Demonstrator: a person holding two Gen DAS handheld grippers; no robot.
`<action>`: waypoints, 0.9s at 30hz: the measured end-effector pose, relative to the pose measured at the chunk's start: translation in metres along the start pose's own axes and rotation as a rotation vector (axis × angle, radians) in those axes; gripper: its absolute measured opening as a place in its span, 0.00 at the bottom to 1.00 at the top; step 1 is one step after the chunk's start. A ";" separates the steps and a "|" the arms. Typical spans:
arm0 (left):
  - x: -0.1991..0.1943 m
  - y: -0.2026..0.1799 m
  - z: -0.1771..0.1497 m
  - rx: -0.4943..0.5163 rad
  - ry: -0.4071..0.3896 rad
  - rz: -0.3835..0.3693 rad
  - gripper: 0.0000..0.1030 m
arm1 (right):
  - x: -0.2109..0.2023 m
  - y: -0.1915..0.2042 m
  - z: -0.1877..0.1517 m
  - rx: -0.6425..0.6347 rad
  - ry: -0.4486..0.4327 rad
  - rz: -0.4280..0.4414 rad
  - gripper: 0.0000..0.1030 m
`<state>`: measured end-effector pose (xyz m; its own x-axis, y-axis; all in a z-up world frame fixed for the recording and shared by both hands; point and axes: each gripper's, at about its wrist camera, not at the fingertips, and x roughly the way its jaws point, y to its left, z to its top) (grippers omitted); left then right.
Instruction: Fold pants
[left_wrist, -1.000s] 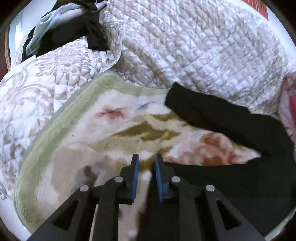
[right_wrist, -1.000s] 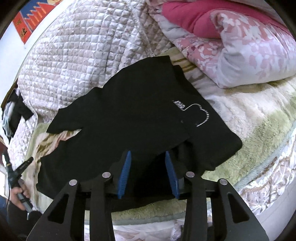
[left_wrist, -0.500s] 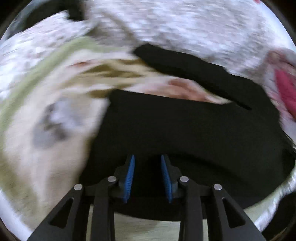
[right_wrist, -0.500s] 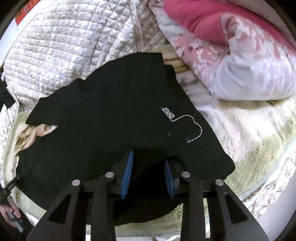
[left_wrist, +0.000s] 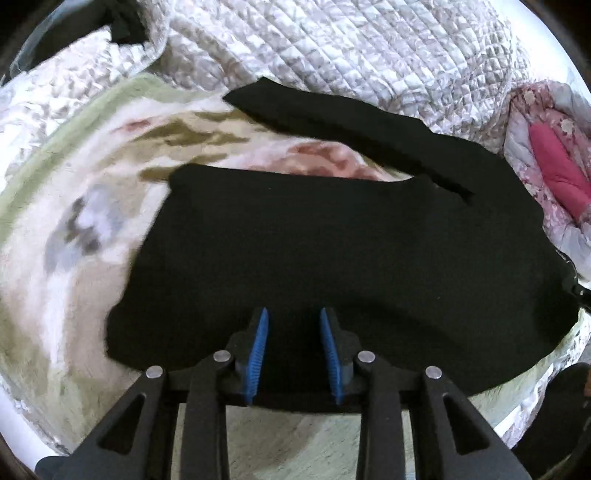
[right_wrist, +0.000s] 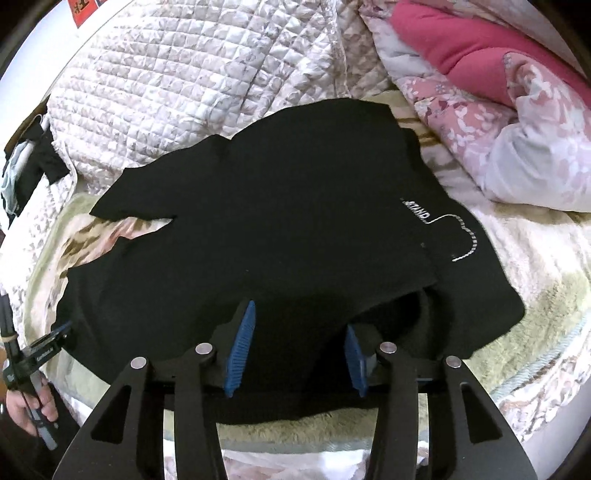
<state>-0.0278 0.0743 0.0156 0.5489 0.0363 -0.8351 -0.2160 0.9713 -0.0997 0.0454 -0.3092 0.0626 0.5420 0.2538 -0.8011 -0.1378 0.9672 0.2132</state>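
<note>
Black fabric pants (left_wrist: 332, 258) spread flat at frame centre for folding, under half-parted left gripper (left_wrist: 291, 347) and just-widened right gripper (right_wrist: 295, 347), nothing pinched.

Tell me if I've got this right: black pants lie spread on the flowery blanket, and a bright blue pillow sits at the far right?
Nearly. The black pants do lie spread on the flowery blanket, but the pillow at the far right is pink, not blue. The right wrist view shows it.

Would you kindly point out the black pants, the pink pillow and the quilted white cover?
black pants (right_wrist: 295, 206), right wrist view, on the flat upper layer.
pink pillow (right_wrist: 461, 48), right wrist view, on its solid pink part.
quilted white cover (left_wrist: 369, 48), left wrist view, on its stitched surface.
</note>
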 end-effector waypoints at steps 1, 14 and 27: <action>-0.003 0.001 -0.003 0.002 -0.001 0.009 0.31 | -0.003 0.000 0.000 0.000 -0.011 -0.007 0.45; -0.021 0.015 0.000 -0.062 -0.019 0.007 0.31 | -0.018 -0.015 0.011 0.022 -0.079 -0.161 0.45; -0.008 -0.027 0.072 0.069 -0.050 -0.110 0.42 | 0.006 0.007 0.060 -0.127 -0.054 0.009 0.58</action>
<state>0.0320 0.0648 0.0641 0.6064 -0.0614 -0.7928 -0.0973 0.9838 -0.1506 0.0971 -0.3013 0.0927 0.5836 0.2655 -0.7674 -0.2453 0.9585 0.1451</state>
